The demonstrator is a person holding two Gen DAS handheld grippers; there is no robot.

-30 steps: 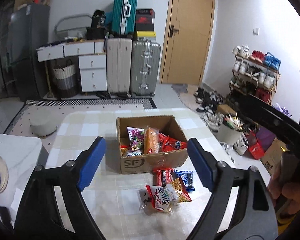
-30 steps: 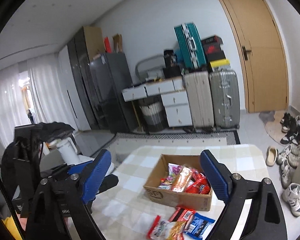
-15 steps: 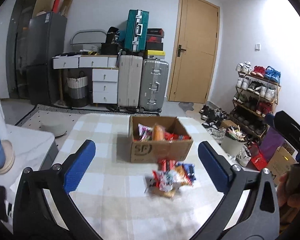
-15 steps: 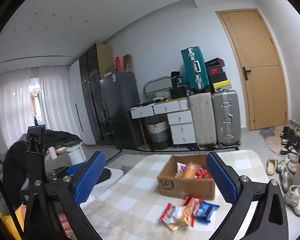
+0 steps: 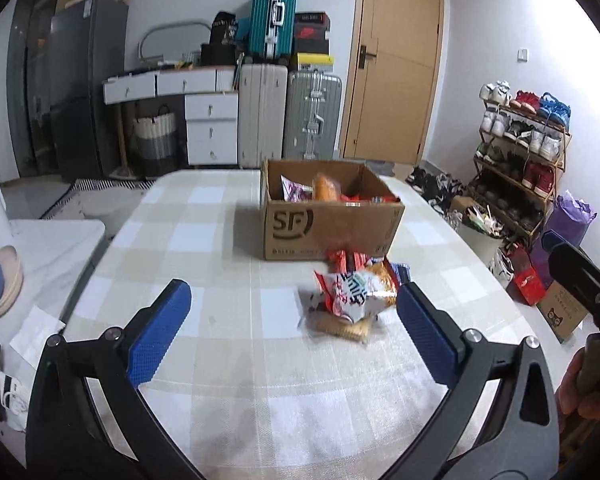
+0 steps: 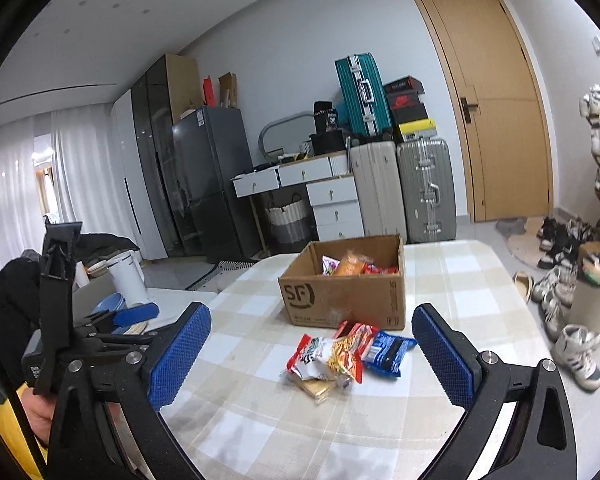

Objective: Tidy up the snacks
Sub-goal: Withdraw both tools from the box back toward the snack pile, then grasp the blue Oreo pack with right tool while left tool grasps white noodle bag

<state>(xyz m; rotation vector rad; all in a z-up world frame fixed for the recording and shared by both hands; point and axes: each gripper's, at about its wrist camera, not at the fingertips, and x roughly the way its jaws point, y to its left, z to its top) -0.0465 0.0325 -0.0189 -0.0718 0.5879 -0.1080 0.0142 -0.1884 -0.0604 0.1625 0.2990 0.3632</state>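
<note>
A brown cardboard box [image 5: 332,222] [image 6: 344,300] with several snack packets inside stands on the checked tablecloth [image 5: 228,248]. In front of it lies a small pile of snack packets [image 5: 352,296] [image 6: 340,354]: a red-and-white bag, an orange bag, a blue packet [image 6: 388,350] and a cracker pack underneath. My left gripper [image 5: 292,328] is open, empty, low over the table, the pile just inside its right finger. My right gripper [image 6: 312,352] is open and empty, the pile lying beyond its fingers. The other gripper's black frame [image 6: 60,300] and holding hand show at the left.
A white side table [image 5: 40,248] with stacked bowls and a kettle [image 6: 128,276] stands left of the table. Behind are suitcases [image 5: 312,112], white drawers, a fridge and a wooden door. A shoe rack [image 5: 520,152], shoes and bags crowd the floor on the right.
Both grippers have sunk toward the table and opened wider. The box and the snack pile now appear nearer and at a lower angle; the packets themselves have not moved.
</note>
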